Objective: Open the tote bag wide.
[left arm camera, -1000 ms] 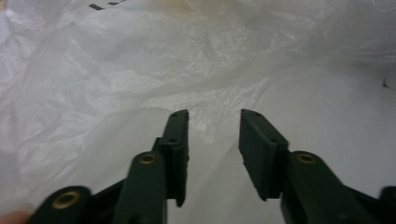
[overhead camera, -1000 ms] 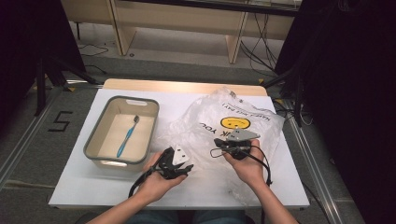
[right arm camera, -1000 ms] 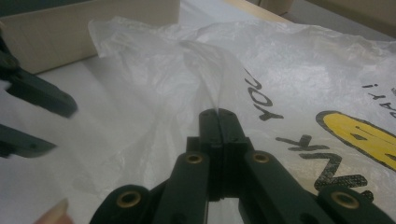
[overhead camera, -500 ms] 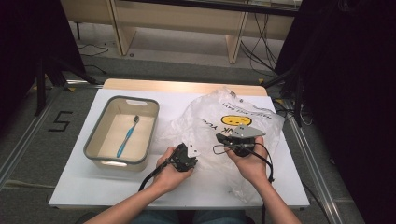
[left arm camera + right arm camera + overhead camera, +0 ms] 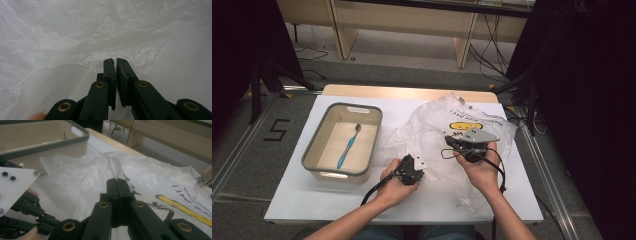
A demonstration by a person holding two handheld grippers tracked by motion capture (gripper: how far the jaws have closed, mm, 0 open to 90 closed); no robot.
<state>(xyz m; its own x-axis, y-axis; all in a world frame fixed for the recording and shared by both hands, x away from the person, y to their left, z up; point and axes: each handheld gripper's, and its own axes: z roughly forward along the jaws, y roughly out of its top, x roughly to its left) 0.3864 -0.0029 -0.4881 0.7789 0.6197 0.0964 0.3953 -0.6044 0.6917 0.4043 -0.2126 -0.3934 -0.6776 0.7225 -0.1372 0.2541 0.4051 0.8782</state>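
White desk (image 5: 312,200) under dim light, with the crumpled plastic bag (image 5: 447,125) lying just right of the beige bin (image 5: 312,155) that holds a blue toothbrush (image 5: 347,146). Right gripper (image 5: 117,180) has its fingers pressed together on a raised fold of film. Left gripper (image 5: 116,60) has just been closing, its fingers nearly together at the bag's near edge, apparently pinching one layer. To open the bag cleanly, I'd pull the two layers apart slowly.

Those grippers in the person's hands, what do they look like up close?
Each is black, with two flat jaws on hinged links joined by brass-coloured pins. The left gripper carries a small white plate, the right gripper a grey three-cornered plate. A black cable trails from each. The forearms are bare, with no sleeves showing.
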